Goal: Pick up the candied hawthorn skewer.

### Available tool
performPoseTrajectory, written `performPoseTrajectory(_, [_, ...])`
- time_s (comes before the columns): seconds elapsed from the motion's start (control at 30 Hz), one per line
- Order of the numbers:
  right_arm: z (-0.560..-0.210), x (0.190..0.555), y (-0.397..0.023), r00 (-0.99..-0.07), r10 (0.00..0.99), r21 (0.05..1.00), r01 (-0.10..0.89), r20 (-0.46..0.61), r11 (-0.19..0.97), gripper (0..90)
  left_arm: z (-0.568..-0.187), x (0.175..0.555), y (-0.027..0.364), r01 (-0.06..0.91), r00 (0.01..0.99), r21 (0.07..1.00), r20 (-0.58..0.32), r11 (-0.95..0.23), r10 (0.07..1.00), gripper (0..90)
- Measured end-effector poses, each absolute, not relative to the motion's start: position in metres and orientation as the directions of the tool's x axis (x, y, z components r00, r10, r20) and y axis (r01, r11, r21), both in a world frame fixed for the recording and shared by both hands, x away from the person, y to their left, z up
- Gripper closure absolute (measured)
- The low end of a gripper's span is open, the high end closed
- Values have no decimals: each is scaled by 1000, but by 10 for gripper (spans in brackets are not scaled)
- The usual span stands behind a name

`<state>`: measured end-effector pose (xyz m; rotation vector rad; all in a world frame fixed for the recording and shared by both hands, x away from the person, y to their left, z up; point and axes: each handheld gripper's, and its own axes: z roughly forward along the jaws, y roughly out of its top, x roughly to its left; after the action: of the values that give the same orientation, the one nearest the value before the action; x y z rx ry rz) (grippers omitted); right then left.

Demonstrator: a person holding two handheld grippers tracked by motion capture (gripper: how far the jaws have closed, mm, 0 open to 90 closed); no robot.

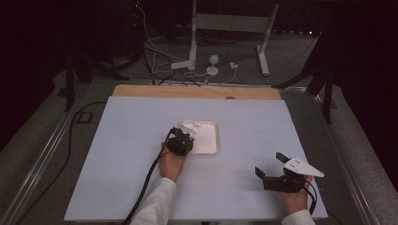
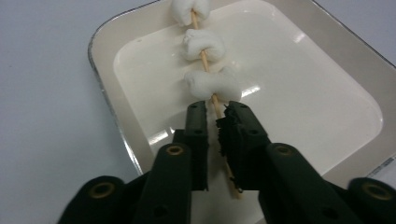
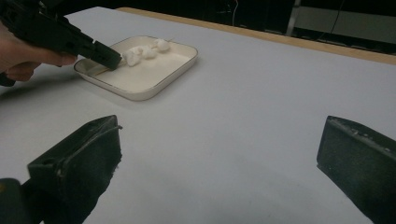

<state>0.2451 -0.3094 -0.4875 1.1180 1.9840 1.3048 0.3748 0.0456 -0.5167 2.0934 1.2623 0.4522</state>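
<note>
Marshmallow skewer (image 2: 208,70) lying in a shallow white tray (image 2: 327,84), three white marshmallows threaded on a thin wooden stick. Tray (image 1: 211,140) near the middle of a pale tabletop (image 1: 117,154), seen from the high view; wooden edge strip (image 1: 141,91) along the far side.

Left gripper (image 2: 216,122) reaching into the tray from its near rim, jaws drawn narrow around the bare stick just below the nearest marshmallow (image 2: 210,84); stick running down between the two black pads and out past the right one. Pads close against the stick, firm contact on both sides not quite certain from this angle. Same gripper (image 1: 180,136) over the tray's left edge in the high view, cable trailing back along a pale sleeve (image 1: 157,201). From the right gripper view, left gripper (image 3: 114,58) tipped down at the end of the skewer (image 3: 144,50).

Right gripper (image 1: 270,168) resting well apart from the tray, low near the right front of the tabletop, jaws spread wide with nothing between them, grey three-cornered plate on top.
</note>
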Motion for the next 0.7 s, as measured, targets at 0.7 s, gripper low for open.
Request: performPoseTrajectory(0.7, [-488, 245, -310, -527, 850, 911, 361, 22, 200, 0, -505, 363, 60, 727, 467, 631, -165, -271, 869, 900])
